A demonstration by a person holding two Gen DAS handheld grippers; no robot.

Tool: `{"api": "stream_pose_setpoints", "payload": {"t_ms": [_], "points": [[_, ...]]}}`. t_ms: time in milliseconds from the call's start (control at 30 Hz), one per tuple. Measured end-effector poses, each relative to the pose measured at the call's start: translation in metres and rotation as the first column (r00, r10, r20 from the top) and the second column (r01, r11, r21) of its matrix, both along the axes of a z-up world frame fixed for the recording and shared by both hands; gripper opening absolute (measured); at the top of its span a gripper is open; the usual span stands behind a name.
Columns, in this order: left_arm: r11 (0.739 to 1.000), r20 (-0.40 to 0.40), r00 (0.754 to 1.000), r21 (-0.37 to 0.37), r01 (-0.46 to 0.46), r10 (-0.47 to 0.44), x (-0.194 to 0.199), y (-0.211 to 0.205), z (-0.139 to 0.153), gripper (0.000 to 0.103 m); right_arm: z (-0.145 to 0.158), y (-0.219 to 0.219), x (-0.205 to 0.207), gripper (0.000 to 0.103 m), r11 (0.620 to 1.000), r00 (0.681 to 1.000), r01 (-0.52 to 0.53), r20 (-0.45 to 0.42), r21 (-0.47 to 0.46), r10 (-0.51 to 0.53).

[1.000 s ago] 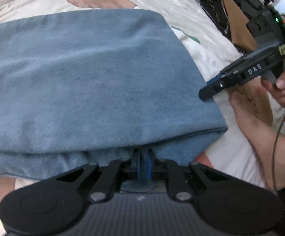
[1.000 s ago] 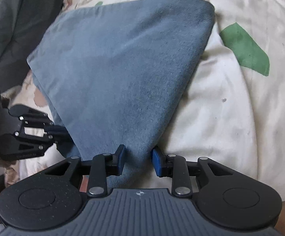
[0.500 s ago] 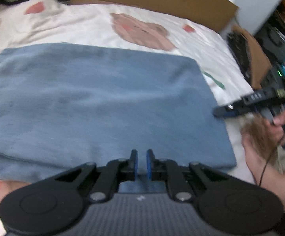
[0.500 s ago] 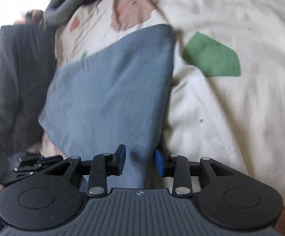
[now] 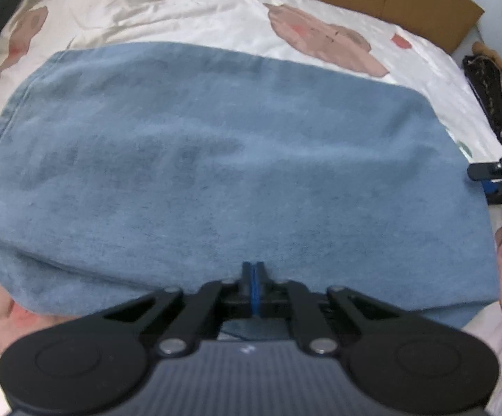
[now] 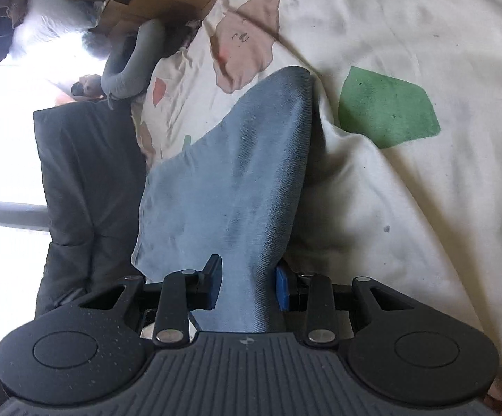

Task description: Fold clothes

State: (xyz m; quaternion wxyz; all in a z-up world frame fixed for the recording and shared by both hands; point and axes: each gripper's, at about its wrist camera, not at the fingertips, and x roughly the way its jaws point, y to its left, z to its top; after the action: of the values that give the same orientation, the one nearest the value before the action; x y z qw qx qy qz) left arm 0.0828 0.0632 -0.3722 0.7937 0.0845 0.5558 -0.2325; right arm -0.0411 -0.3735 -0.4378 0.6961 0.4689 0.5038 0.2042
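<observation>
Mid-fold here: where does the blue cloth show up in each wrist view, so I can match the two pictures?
Left wrist view: the blue cloth fills the middle, spread flat on the bed sheet, its near edge under the shut left tongs.
Right wrist view: the cloth rises from bottom centre, between the right tongs.
Shared landmark: the pink bear print.

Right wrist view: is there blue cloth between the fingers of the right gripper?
Yes, a bunched strip of the blue cloth runs between the right gripper and its two blue-padded fingers.
</observation>
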Motion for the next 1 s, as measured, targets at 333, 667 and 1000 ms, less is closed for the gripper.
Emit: {"api": "stream_pose_setpoints", "payload": {"t_ms": [333, 667, 1000], "points": [[1.0, -0.022, 1.0, -0.007, 0.001, -0.001, 0.003, 0.0, 0.0, 0.003, -0.022, 0.022, 0.019, 0.035, 1.0, 0.999, -0.006, -0.032, -0.023, 0.005], [1.0, -0.025, 1.0, -0.018, 0.007, -0.008, -0.001, 0.005, 0.0, 0.003, -0.011, 0.02, 0.019, 0.016, 0.997, 0.998, -0.062, 0.004, 0.036, 0.062], [1.0, -0.028, 1.0, -0.026, -0.006, 0.005, -0.002, 0.005, -0.001, 0.003, -0.021, 0.029, 0.021, 0.016, 0.999, 0.999, -0.036, -0.005, 0.002, 0.036]]}}
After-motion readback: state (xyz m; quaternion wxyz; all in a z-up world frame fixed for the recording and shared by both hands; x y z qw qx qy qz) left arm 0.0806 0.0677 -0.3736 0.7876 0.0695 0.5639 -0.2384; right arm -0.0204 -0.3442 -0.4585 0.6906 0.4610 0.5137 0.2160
